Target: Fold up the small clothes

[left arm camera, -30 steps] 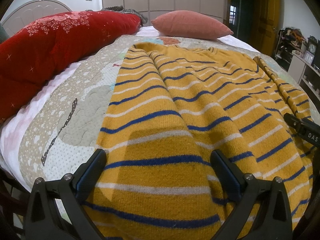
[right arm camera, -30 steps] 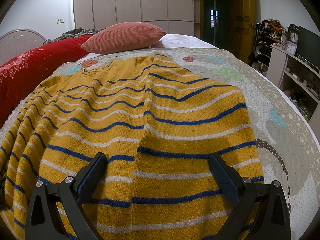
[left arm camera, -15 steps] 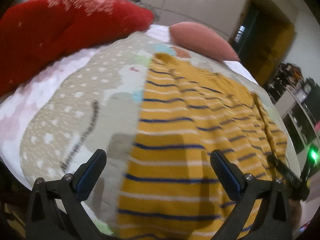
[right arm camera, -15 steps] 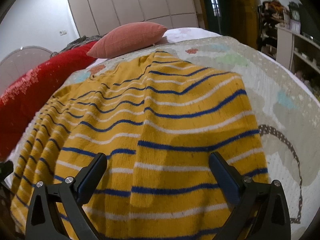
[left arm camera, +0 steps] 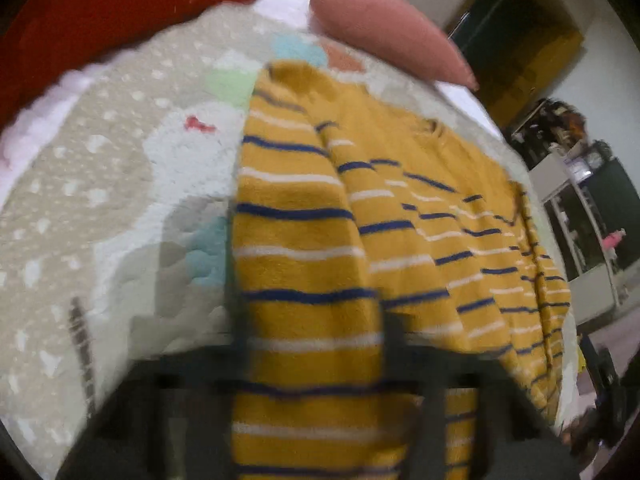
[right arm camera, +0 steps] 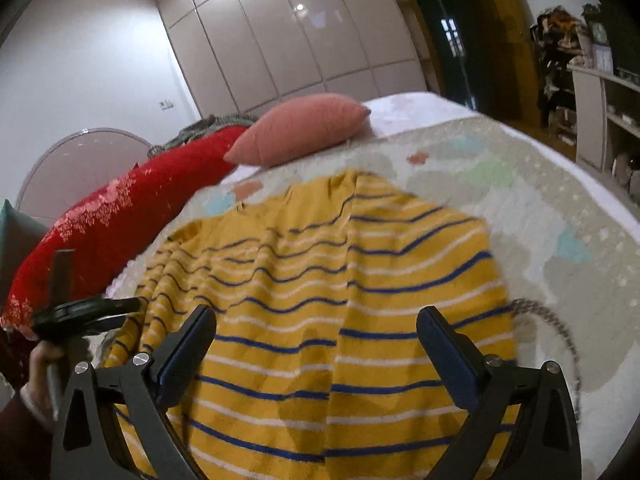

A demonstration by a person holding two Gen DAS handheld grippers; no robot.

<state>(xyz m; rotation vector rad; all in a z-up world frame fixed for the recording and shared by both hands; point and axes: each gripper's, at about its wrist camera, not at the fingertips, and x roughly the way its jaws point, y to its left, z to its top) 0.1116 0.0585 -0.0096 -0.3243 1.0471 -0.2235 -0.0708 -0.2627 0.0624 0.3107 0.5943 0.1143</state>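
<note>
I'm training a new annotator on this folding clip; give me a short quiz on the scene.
1. True or false: the yellow knit sweater with blue and white stripes lies on the pale quilted bedspread.
2. The right hand-held gripper is: A open, B shut on the sweater, C out of view?
3. What colour is the plump cushion beyond the sweater's collar?
Key: 1 true; 2 A; 3 pink.
</note>
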